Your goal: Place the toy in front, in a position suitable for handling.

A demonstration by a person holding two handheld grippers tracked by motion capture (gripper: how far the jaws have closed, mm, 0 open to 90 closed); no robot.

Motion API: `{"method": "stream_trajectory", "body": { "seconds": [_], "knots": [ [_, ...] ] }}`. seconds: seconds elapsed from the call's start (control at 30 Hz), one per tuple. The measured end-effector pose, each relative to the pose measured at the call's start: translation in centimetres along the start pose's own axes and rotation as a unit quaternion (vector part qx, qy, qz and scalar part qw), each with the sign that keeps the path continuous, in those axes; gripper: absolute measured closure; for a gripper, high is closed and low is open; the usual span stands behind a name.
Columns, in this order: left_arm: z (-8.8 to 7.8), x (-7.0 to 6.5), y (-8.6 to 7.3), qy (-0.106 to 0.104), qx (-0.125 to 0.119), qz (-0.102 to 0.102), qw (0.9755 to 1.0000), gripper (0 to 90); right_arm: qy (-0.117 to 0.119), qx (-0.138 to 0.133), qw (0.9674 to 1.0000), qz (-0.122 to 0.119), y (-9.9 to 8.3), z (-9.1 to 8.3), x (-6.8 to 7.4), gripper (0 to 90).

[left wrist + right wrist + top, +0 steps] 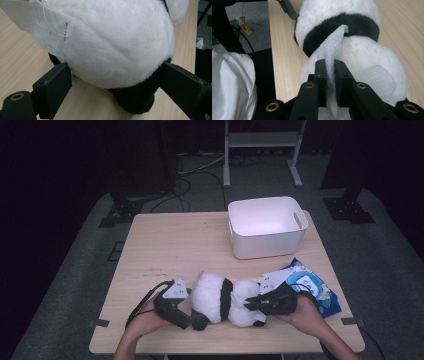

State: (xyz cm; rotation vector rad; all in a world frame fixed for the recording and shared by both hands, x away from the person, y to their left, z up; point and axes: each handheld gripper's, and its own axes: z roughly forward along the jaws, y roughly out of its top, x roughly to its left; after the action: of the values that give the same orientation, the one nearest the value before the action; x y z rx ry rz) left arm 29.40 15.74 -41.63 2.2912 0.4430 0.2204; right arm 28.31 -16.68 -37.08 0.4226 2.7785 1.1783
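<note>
A black-and-white plush panda (220,297) lies on its side near the front edge of the wooden table (175,245). My left gripper (192,312) holds one end of it, where a white paper tag (37,27) hangs. Its jaws press the white body (117,45) on one side and the black fur on the other. My right gripper (250,304) comes at the panda's other end. Its jaws stand nearly together, shut on a white wipe (332,47). The wipe lies against the panda's black band (362,25).
A blue pack of wipes (315,290) lies right of the panda, under my right hand. A white plastic bin (265,245) stands at the back right of the table. A small bottle (244,25) stands on the floor beside the table.
</note>
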Motion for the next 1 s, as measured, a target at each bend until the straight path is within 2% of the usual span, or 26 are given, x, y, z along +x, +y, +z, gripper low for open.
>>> {"method": "stream_trajectory", "body": {
  "seconds": [0.2,0.53,0.7,0.77,0.83,0.87,1.0],
  "knots": [
    [0.0,0.1,-0.1,-0.002,0.002,0.001,1.0000,9.5,0.014,0.001,0.9998,-0.015,1.4,1.5,0.4,80.8],
    [-0.6,0.3,-0.3,-0.005,-0.003,-0.002,1.0000,9.5,0.043,0.004,0.9975,-0.056,6.4,5.6,1.0,80.9],
    [-1.1,0.5,-0.5,-0.004,-0.009,-0.006,0.9999,9.5,0.051,0.005,0.9969,-0.060,8.2,7.3,0.7,80.8],
    [-1.3,0.5,-0.5,-0.002,-0.013,-0.011,0.9999,9.5,0.052,0.003,0.9972,-0.054,8.8,7.8,0.5,80.7],
    [-1.3,0.6,-0.5,-0.001,-0.012,-0.010,0.9999,9.5,0.052,0.013,0.9970,-0.056,9.2,8.1,0.4,76.8],
    [-1.3,0.5,-0.5,-0.001,-0.013,-0.011,0.9998,9.5,0.052,0.014,0.9969,-0.058,9.3,8.0,0.4,71.7],
    [-1.2,0.4,-0.4,0.002,-0.012,-0.008,0.9999,9.5,0.044,0.012,0.9970,-0.063,9.0,6.9,0.4,61.7]
  ]
}}
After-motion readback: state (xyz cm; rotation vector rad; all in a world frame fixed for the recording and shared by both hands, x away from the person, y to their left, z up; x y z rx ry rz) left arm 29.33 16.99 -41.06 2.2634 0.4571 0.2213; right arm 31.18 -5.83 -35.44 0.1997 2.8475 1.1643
